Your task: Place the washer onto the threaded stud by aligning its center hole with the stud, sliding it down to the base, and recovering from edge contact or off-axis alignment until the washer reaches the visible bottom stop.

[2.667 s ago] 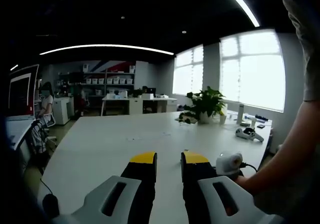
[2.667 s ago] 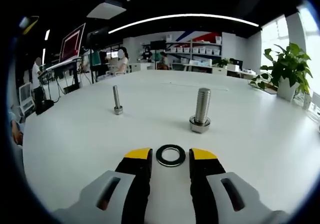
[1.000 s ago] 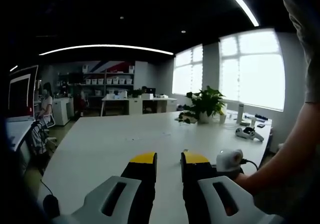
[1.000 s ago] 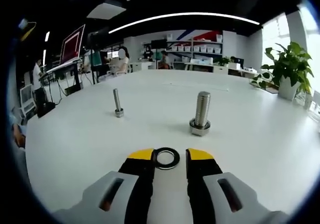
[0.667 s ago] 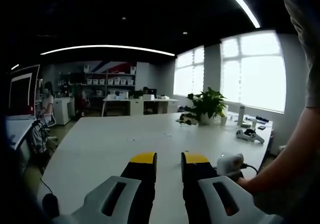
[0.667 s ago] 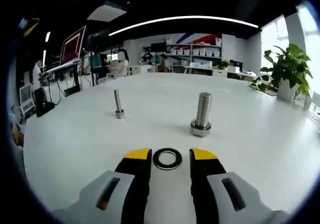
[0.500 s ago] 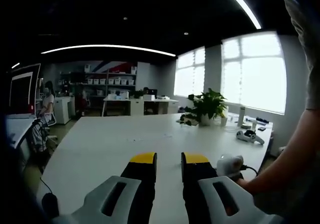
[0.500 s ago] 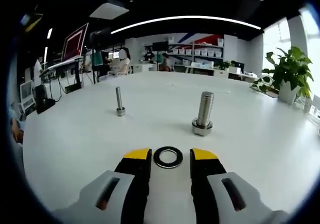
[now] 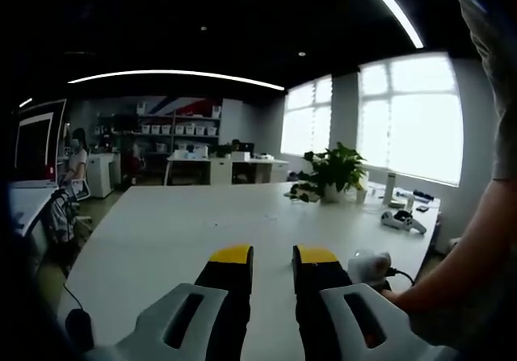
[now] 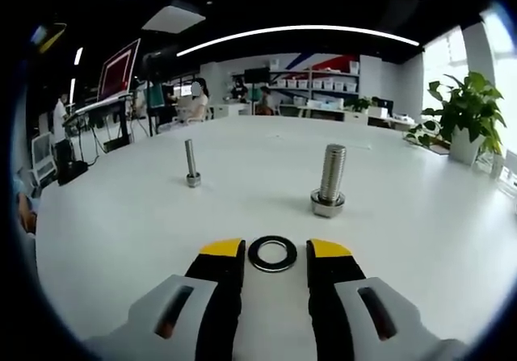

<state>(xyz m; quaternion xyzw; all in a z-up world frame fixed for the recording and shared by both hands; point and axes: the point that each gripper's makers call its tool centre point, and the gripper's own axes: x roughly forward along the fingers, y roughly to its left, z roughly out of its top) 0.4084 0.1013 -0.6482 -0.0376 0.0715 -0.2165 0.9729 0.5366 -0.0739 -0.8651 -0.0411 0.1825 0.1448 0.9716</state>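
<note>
Washer (image 10: 272, 253) lies flat on counter (image 10: 121, 232) between right gripper (image 10: 275, 252) fingers, parted and empty, short of stud (image 10: 329, 182); thin, stiff, slick steel, so pinch opposite rim edges; left gripper (image 9: 275, 256) parted, empty.

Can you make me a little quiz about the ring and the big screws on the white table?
1. True or false: the washer is already on the thick stud.
2. Where does the washer lie? A) flat on the table, between the right gripper tips B) on the thin stud C) beside the plant
3. Fill in: the left gripper holds ____.

Key: 1 false; 2 A; 3 nothing.
</note>
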